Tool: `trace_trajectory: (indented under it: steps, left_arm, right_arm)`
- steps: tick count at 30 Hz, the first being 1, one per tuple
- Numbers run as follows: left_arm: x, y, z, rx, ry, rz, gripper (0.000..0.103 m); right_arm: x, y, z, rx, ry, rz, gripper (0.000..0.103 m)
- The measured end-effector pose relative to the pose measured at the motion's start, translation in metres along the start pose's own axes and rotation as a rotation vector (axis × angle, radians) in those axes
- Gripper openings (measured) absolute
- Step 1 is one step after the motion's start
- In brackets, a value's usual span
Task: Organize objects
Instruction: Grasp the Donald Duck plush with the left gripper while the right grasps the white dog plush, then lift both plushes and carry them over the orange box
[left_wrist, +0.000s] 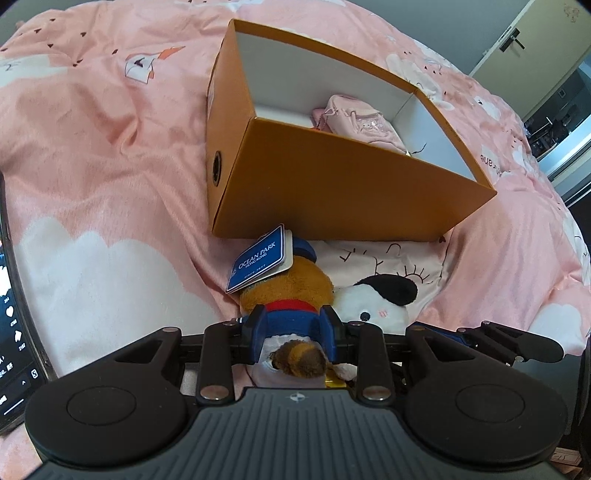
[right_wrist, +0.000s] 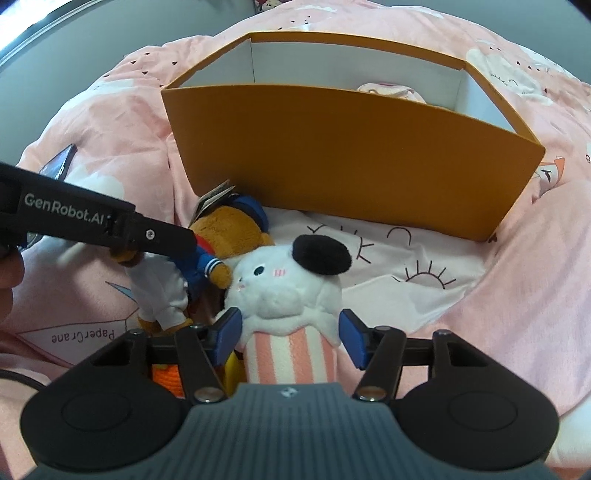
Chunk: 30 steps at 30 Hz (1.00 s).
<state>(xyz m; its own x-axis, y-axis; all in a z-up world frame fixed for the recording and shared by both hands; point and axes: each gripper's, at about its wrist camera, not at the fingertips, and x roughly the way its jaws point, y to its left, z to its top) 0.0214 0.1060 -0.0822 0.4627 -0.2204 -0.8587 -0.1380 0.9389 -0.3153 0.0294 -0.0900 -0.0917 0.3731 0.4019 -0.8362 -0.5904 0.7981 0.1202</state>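
An open orange box sits on the pink bedspread, also in the right wrist view. A pink pouch lies inside it. My left gripper is shut on a brown bear plush in a blue sailor suit with an Ocean Park tag; the bear lies in front of the box. My right gripper is open, one jaw on each side of a white cat plush with a black ear and pink-striped body, also in the left wrist view. The pads do not touch it.
A phone with a lit screen lies at the left edge of the bed. An orange object and a yellow one lie under the right gripper. A door and furniture stand at the far right.
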Motion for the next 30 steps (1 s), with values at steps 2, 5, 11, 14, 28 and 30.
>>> trace_trajectory:
  steps: [2, 5, 11, 14, 28, 30]
  left_arm:
    - [0.003, -0.001, 0.0, 0.007, 0.005, 0.01, 0.035]
    - [0.007, -0.009, 0.0, 0.068, 0.007, 0.039, 0.037]
    - [0.014, -0.043, -0.006, 0.341, 0.002, 0.129, 0.041]
    - [0.022, -0.049, -0.006, 0.399, 0.019, 0.124, 0.042]
    - [0.019, -0.028, -0.004, 0.438, 0.045, 0.091, 0.052]
    - [0.017, -0.027, -0.005, 0.435, 0.042, 0.095, 0.053]
  right_arm:
    - [0.0, 0.001, 0.001, -0.006, 0.002, -0.005, 0.062]
    - [0.001, 0.004, 0.001, -0.03, 0.011, 0.0, 0.064]
    - [0.006, -0.016, 0.004, 0.078, 0.048, 0.067, 0.066]
    - [0.006, -0.03, 0.004, 0.155, 0.068, 0.098, 0.065]
    - [0.035, -0.057, 0.007, 0.366, 0.147, 0.269, 0.069]
    - [0.038, -0.06, 0.007, 0.398, 0.15, 0.28, 0.064]
